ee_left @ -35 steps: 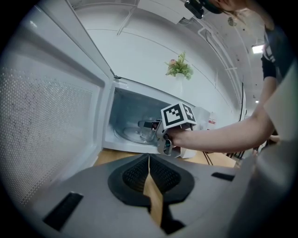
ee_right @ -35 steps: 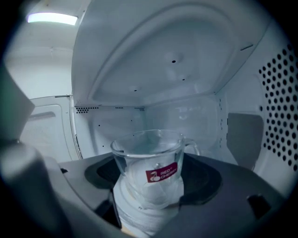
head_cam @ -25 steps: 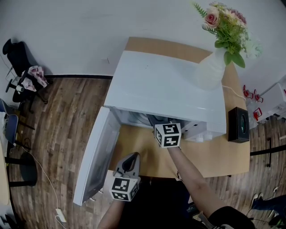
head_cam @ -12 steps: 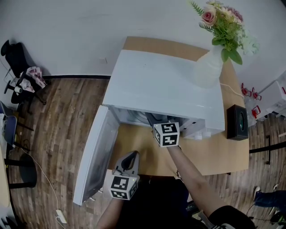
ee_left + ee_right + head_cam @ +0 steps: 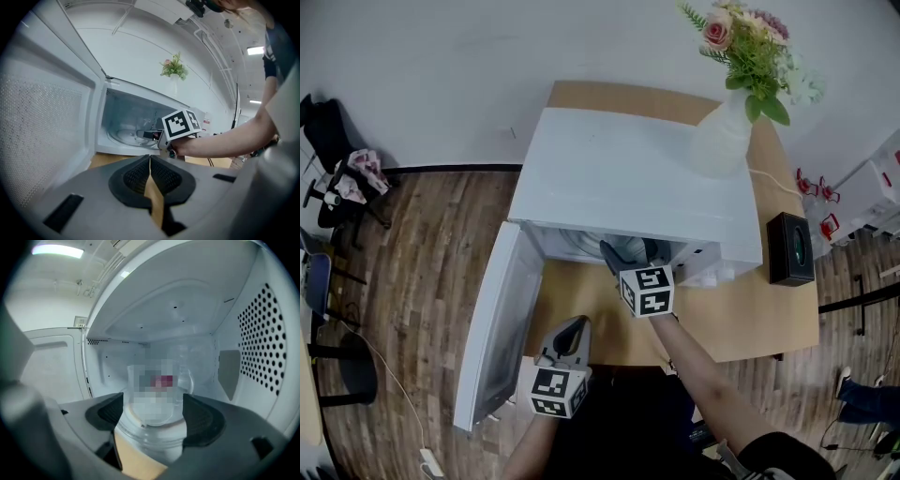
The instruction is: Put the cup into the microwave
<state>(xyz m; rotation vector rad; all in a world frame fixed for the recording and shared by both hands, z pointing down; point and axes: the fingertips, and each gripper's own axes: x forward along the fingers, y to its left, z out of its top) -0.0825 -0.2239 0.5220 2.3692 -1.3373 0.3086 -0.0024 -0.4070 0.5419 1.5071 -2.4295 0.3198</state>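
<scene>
Now we see the right gripper (image 5: 152,412) pinching a clear glass cup (image 5: 150,439) between its two pads, one pad against each side of the cup's lower body. The cup stands upright, its long axis vertical and its mouth upward, with a handle (image 5: 188,383) at its right side, turned toward the perforated right wall. It sits inside the white microwave (image 5: 628,178), well past the opening; we cannot tell whether its base touches the glass plate below. We cannot read any writing on the cup. The only print we make out is the black-and-white square patterns on the grippers' cubes.

From the head view, the right gripper (image 5: 623,255) reaches into the opening, and the door (image 5: 497,319) hangs wide open to the left. The left gripper (image 5: 150,161) holds nothing, its jaws pressed together, and it hovers near the front edge of the wooden table (image 5: 741,319), just beside the door.
</scene>
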